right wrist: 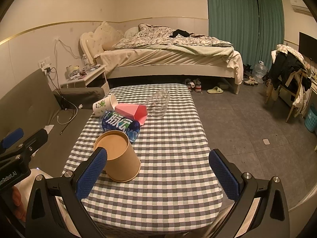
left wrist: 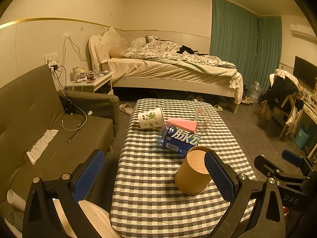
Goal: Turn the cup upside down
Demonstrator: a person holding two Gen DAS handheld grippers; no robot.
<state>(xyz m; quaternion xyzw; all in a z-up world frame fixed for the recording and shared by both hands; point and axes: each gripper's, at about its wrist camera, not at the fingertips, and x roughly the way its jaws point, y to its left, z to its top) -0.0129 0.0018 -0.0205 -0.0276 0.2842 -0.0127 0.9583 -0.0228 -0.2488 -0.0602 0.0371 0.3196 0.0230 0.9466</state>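
The checkered bench (right wrist: 170,138) is carrying a messy pile at its 12 o'clock end. Both grippers, left (left wrist: 156,176) and right (right wrist: 158,170), are hovering with jaws spread wide, gripping nothing. The brown cup (right wrist: 118,156) is sitting mouth-down near the 6 o'clock edge, base up, slightly tilted. I'd say it's looking basically flipped already.

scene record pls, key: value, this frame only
surface: checkered table
target: brown paper cup, mouth down, base up
left gripper: open, right finger beside cup
right gripper: open, left finger beside cup
behind cup: blue bottle lying down, pink box, white printed cup on its side, clear cup
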